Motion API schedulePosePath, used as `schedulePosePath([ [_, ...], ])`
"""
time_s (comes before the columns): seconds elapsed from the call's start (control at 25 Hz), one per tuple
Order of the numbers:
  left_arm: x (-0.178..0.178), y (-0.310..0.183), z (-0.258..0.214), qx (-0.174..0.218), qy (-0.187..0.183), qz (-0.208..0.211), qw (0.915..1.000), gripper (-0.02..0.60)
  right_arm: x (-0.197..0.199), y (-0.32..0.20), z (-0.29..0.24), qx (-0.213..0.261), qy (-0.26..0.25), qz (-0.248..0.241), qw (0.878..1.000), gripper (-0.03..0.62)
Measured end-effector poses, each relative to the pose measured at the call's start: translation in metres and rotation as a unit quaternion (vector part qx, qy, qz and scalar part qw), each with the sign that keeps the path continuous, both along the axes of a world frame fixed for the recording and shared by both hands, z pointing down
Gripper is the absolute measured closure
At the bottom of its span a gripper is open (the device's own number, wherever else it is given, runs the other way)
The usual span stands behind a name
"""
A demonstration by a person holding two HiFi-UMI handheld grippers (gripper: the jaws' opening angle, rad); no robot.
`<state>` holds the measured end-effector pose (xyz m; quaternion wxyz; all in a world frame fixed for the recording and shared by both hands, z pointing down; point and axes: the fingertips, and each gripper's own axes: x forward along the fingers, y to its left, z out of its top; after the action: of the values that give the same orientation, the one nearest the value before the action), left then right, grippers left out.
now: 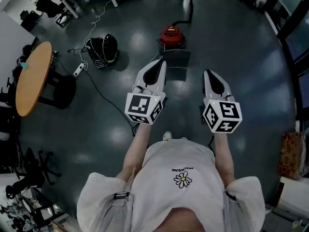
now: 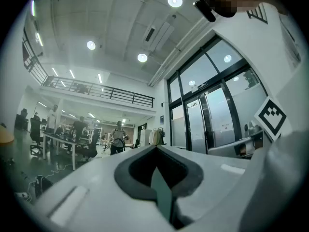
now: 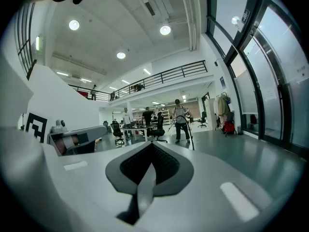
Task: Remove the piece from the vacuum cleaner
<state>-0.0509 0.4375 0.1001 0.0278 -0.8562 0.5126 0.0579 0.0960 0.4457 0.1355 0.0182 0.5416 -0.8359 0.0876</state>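
Both tools are pinched together with nothing in them. The left tool and right tool each show their dark pads meeting in one seam. In the head view they're held side by side out in front of the person's white shirt. The red vacuum cleaner sits on the dark floor ahead, past the tips and apart from both. Its black hose trails off away from the person.
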Motion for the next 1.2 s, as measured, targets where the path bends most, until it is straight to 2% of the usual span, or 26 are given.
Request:
schedulePosePath([
  [0.24,-0.012,-0.007,0.005,-0.008,0.006,0.005,0.9999,0.581,-0.012,-0.005,0.002,-0.001,0.010,-0.004,1.000,0.571],
  [0.52,-0.024,-0.024,0.022,-0.029,0.013,0.013,0.9994,0.581,-0.028,-0.015,0.012,-0.019,-0.012,-0.017,1.000,0.569],
  [0.96,-0.042,-0.054,0.037,-0.048,0.022,0.035,0.9980,0.581,-0.054,-0.039,0.022,-0.025,0.029,-0.015,0.999,0.569],
  [1.08,-0.050,-0.059,0.044,-0.058,0.029,0.048,0.9968,0.581,-0.065,-0.045,0.031,-0.041,0.046,-0.005,0.998,0.571],
  [1.2,-0.050,-0.071,0.050,-0.063,0.030,0.063,0.9956,0.581,-0.064,-0.054,0.034,-0.036,0.074,0.016,0.996,0.571],
])
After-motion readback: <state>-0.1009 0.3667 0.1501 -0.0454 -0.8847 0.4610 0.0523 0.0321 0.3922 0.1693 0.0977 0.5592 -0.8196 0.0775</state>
